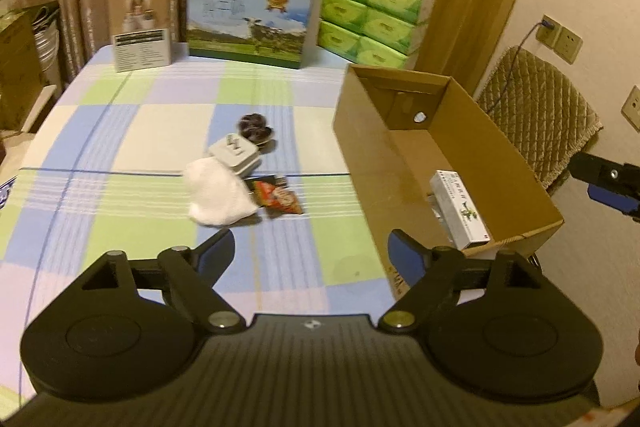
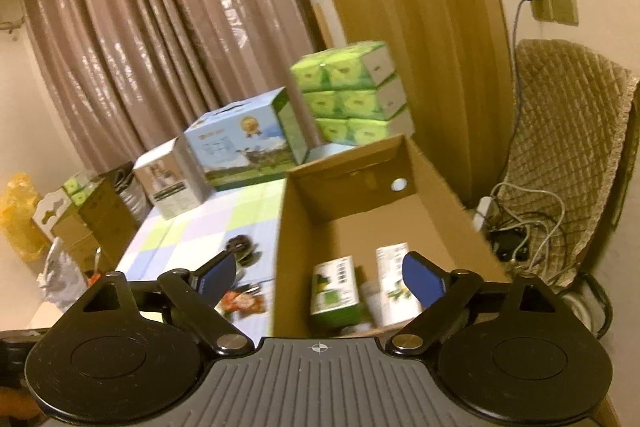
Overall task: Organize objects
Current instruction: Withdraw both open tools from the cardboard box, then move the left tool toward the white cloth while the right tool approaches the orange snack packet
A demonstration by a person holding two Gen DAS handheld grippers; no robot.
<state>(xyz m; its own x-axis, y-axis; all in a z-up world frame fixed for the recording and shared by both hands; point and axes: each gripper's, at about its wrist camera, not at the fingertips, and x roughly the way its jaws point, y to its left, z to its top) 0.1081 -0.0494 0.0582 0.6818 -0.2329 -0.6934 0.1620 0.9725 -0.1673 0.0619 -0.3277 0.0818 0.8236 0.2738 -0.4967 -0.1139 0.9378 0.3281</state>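
Nearest the lens in the left wrist view, the left tool has its jaws spread wide with nothing between them, hanging over the checked cloth of the bench at the lower middle of the frame. The right tool is likewise parted and empty, poised over the near end of the open cardboard box, where a green carton and a white carton already lie. What is left to sort sits in a small cluster at the centre of the left wrist view: a white cloth, a grey plug adapter touching its upper edge, a dark round thing just behind that, and a red snack packet beside the cloth. The cloth looks light and limp, so a pinch on a bunched fold should lift it, though it will drape. The adapter seems stiff and smooth; gripping across its flat sides looks safest. The packet is probably thin and slippery, best taken by its sealed edge. The dark thing is too blurred to judge.
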